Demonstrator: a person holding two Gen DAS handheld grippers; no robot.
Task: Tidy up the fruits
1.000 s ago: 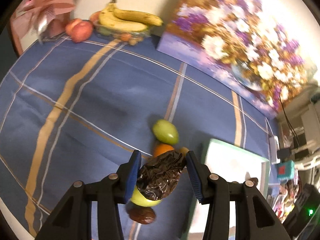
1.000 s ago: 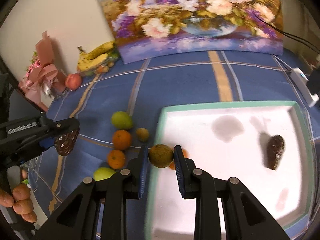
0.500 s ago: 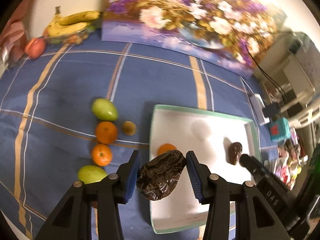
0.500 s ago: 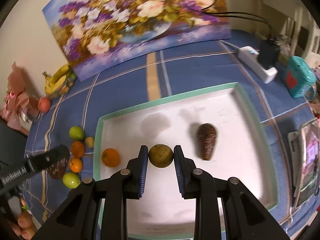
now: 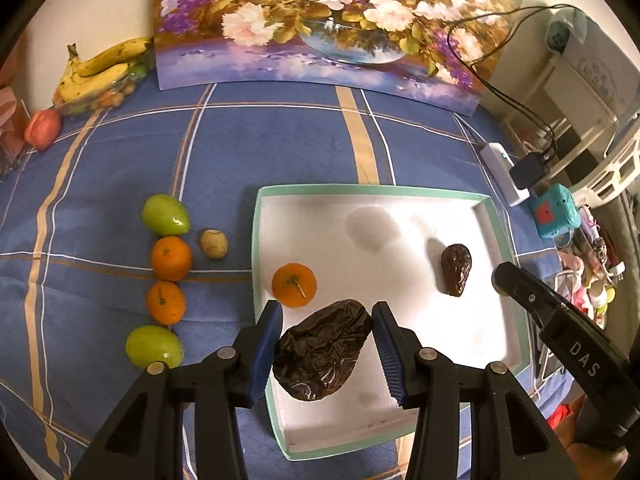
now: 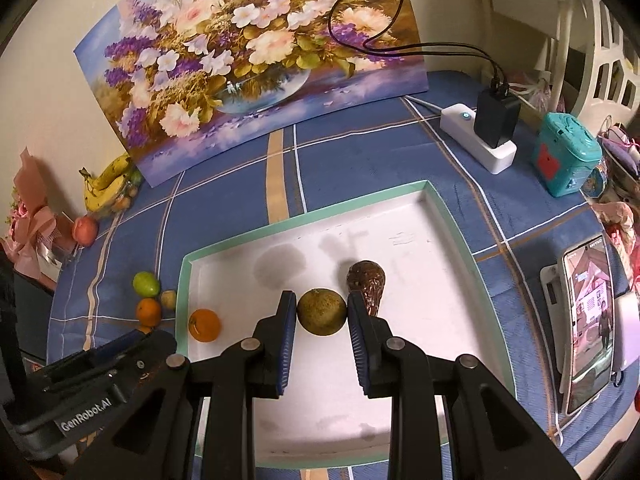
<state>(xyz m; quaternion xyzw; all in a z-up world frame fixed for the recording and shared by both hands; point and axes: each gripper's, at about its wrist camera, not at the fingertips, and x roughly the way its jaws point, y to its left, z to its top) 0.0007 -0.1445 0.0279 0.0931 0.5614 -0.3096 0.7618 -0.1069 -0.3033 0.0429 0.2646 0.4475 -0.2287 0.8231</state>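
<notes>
My left gripper (image 5: 327, 316) is shut on a dark brown wrinkled fruit (image 5: 322, 354), held above the near left part of the white tray (image 5: 496, 216). My right gripper (image 6: 322, 308) is shut on a round olive-brown fruit (image 6: 322, 311), held over the tray (image 6: 452, 220) middle. In the tray lie an orange (image 5: 294, 285) and a dark brown fruit (image 5: 456, 269). Left of the tray on the blue cloth sit two green fruits (image 5: 165, 215) (image 5: 154, 346), two oranges (image 5: 171, 258) (image 5: 165, 303) and a small tan fruit (image 5: 214, 244).
A flower painting (image 5: 328, 24) leans on the wall behind. Bananas (image 5: 104, 68) and a peach (image 5: 42, 130) sit far left. A white power strip with a charger (image 6: 486, 132), a teal box (image 6: 566, 154) and a phone (image 6: 588, 320) lie right of the tray.
Both grippers have moved from the loose fruits at the left to above the tray, each still holding its fruit. The right gripper has gone farther right, near the dark fruit.
</notes>
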